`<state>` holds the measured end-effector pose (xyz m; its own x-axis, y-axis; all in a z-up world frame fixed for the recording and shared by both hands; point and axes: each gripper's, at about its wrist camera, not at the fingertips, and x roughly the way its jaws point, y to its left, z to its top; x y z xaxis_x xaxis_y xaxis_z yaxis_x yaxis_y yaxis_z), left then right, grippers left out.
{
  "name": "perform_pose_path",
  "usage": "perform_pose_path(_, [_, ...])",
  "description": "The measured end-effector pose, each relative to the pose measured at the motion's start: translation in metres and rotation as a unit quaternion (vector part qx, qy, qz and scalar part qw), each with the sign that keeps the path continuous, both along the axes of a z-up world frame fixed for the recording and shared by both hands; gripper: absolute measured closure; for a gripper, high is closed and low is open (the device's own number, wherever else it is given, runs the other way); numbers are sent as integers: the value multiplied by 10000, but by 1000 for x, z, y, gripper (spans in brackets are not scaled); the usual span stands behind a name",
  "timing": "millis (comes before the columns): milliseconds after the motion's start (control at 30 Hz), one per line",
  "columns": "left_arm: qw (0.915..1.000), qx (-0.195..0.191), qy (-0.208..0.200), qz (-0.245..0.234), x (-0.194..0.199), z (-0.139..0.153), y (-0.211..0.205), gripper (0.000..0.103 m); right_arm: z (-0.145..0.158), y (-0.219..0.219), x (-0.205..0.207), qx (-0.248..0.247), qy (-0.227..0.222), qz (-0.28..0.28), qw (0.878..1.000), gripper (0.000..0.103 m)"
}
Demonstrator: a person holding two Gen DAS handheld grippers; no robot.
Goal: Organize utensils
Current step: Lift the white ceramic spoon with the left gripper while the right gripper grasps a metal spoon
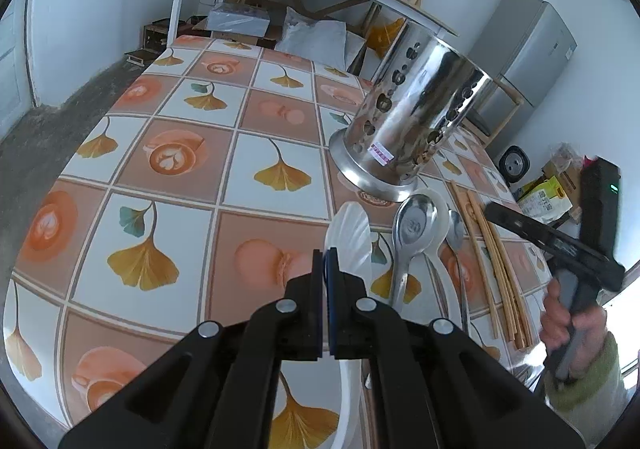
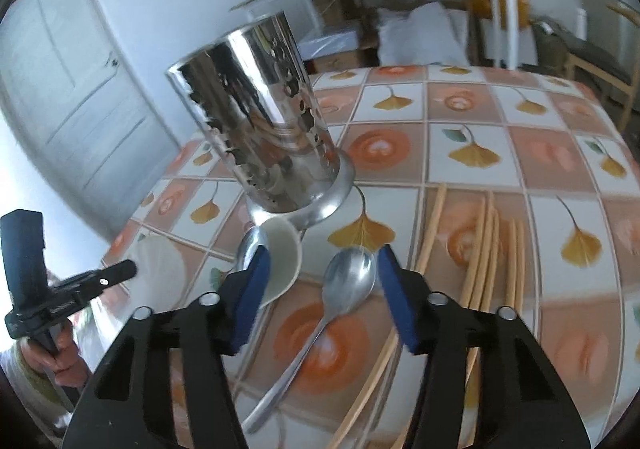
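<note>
Tablecloth squares lie bare across the left and far part of the table, while the utensils crowd near its right edge in the left wrist view. A perforated steel holder stands upright there; in front of it lie a white ladle, a large steel spoon, a small steel spoon and wooden chopsticks, their long axes running from the holder toward the cameras. The left gripper has its jaws pressed together above the ladle, nothing visibly between them. The right gripper stands partly apart, straddling the small spoon's bowl without touching it.
</note>
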<state>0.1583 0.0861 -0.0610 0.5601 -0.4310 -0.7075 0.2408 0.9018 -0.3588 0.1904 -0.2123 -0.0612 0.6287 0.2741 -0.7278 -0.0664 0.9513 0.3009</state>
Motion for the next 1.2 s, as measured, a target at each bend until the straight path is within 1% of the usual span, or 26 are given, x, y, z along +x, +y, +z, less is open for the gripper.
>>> perform_pose_path(33, [10000, -6, -9, -4, 0, 0, 1, 102, -3, -2, 6, 0, 20, 95, 10000, 58])
perform_pose_path(100, [10000, -30, -15, -6, 0, 1, 1, 102, -10, -5, 17, 13, 134, 254, 9996, 63])
perform_pose_path(167, [10000, -41, -16, 4, 0, 1, 2, 102, -20, -11, 28, 56, 322, 394, 9987, 70])
perform_pose_path(333, [10000, -53, -16, -7, 2, 1, 3, 102, -34, -18, 34, 130, 597, 546, 9966, 74])
perform_pose_path(467, [10000, -52, -2, -8, 3, 0, 3, 102, -39, -19, 32, 137, 677, 696, 9952, 75])
perform_pose_path(600, [10000, -46, -2, -6, 3, 0, 2, 102, -38, -21, 31, 171, 707, 769, 9944, 76])
perform_pose_path(633, [10000, -39, -5, -13, 3, 0, 2, 102, -38, -21, 31, 155, 718, 787, 9942, 79])
perform_pose_path(667, [10000, -39, -5, -12, 4, 0, 2, 102, -38, -21, 31, 138, 736, 809, 9939, 85])
perform_pose_path(800, [10000, -14, -4, -6, 4, -2, 0, 102, -39, -21, 32, 123, 789, 887, 9929, 94])
perform_pose_path(967, [10000, -32, 9, 20, 5, -3, 0, 102, -31, -19, 25, 95, 688, 820, 9942, 100])
perform_pose_path(1033, [10000, -45, -3, 29, 4, -1, 1, 102, -25, -19, 19, -69, 655, 677, 9955, 101])
perform_pose_path(1100, [10000, -60, -64, 23, 2, 3, 2, 102, -17, -18, 13, -111, 598, 582, 9964, 101])
perform_pose_path(1200, [9998, -99, -157, 14, -1, 12, 4, 102, 7, -15, -6, -415, 402, 238, 9980, 102])
